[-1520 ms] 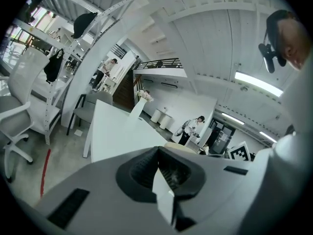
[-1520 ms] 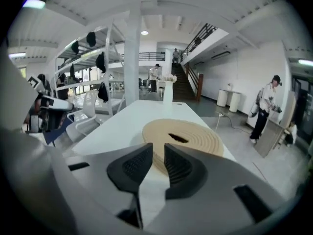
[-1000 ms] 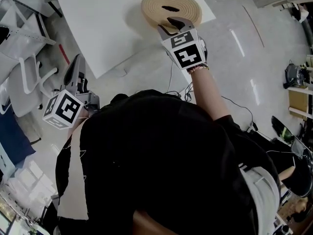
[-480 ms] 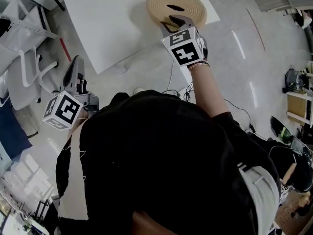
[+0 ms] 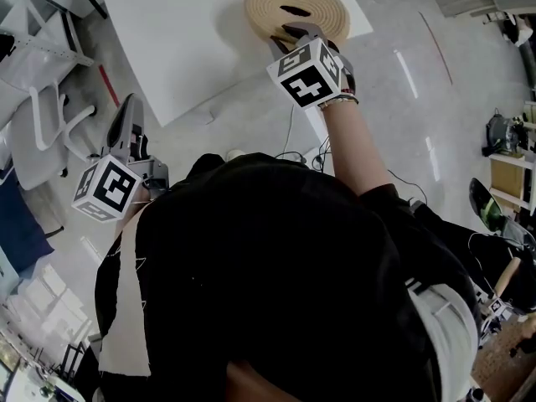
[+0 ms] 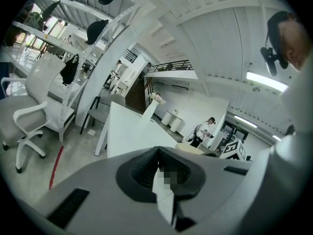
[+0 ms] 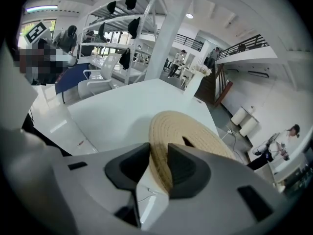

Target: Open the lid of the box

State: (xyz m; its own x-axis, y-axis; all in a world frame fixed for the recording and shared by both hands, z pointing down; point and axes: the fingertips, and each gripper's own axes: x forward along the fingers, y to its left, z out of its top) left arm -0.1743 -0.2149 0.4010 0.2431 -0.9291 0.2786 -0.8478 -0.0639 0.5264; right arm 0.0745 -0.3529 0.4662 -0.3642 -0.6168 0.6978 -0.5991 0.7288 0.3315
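Note:
A round woven box with a coiled straw lid stands near the white table's right corner. My right gripper reaches over the table edge to the lid's near rim. In the right gripper view the lid stands edge-on between the jaws of the right gripper. The jaws are closing, and both dark pads lie against the rim. My left gripper hangs low at the left, off the table, over the floor. In its own view the left gripper has its jaws together with nothing between them.
White office chairs crowd the floor at the left, near a red floor line. A cable trails on the floor below the table edge. A white vase stands on the table's far side. People stand in the distance.
My right gripper has pushed slightly farther onto the lid's rim and tilted, its jaws drawing in on the rim. The left gripper has stayed where it was.

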